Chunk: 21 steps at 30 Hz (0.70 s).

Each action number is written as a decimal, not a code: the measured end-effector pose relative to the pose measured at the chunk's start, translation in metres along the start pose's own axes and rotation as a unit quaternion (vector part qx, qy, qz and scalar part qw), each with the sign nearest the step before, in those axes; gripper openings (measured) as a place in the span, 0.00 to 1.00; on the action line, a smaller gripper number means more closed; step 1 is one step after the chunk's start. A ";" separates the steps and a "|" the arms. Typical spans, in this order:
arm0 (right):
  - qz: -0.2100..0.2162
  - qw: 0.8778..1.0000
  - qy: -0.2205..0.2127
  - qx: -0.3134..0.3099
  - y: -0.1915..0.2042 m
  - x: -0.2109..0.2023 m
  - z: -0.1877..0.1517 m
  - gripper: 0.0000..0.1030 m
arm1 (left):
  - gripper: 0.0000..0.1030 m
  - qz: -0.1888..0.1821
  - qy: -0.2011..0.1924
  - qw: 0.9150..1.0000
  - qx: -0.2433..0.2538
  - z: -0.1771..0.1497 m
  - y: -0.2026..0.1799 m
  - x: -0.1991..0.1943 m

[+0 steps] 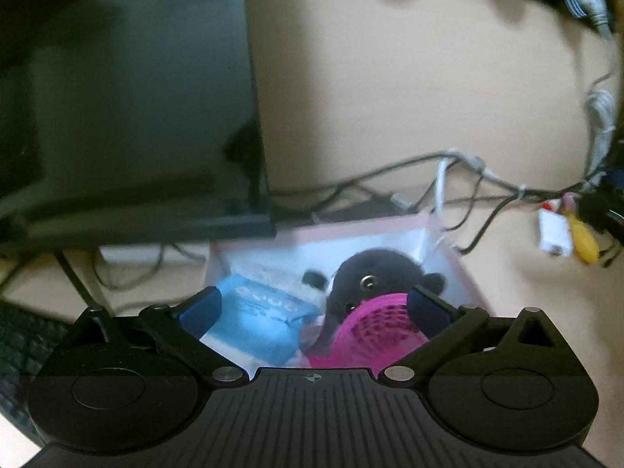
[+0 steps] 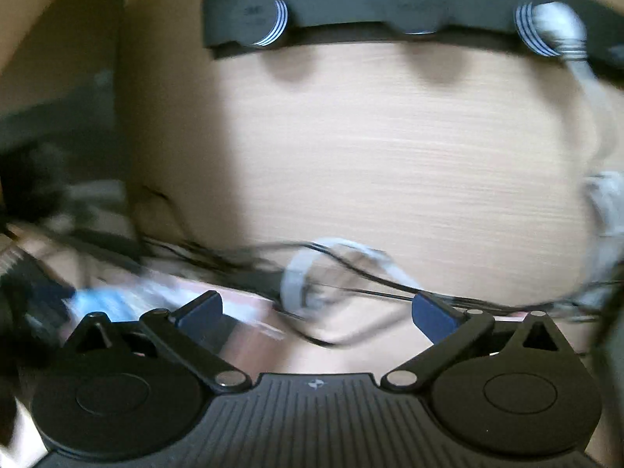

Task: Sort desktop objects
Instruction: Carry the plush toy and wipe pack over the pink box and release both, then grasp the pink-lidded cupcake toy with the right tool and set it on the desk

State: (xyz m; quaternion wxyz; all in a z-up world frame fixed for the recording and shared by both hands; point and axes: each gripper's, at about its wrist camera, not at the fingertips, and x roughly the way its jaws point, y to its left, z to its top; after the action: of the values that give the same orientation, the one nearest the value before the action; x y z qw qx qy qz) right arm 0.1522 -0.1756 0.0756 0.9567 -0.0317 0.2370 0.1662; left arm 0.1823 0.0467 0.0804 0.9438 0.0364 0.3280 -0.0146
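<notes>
In the left wrist view a pink-rimmed white box (image 1: pixel 454 261) stands on the desk. Inside lie a black plush toy (image 1: pixel 374 273), a magenta mesh cup (image 1: pixel 374 331) and a light blue packet (image 1: pixel 257 316). My left gripper (image 1: pixel 314 306) is open just above the box, its blue pads on either side of the packet and cup, holding nothing. My right gripper (image 2: pixel 316 308) is open and empty over tangled cables (image 2: pixel 351 273). The box's edge and the blue packet (image 2: pixel 105 300) show blurred at its lower left.
A dark monitor (image 1: pixel 136 97) stands left of the box, with a keyboard (image 1: pixel 23 335) at lower left. Cables (image 1: pixel 390 187) run behind the box. A white adapter (image 1: pixel 555 234) and a yellow plug (image 1: pixel 583 238) lie right. A dark wall rack (image 2: pixel 390 11) with hooks hangs above.
</notes>
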 end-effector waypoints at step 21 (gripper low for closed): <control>-0.227 0.963 0.077 0.122 -0.155 0.111 -0.023 0.87 | 1.00 0.185 -0.220 0.957 -0.048 -0.016 -0.030 -0.088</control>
State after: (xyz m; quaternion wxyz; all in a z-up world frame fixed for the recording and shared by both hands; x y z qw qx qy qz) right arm 0.2860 -0.2914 0.0013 0.9449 0.0191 0.3146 -0.0885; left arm 0.1020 0.0188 0.1208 0.9795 0.0467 0.0998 0.1685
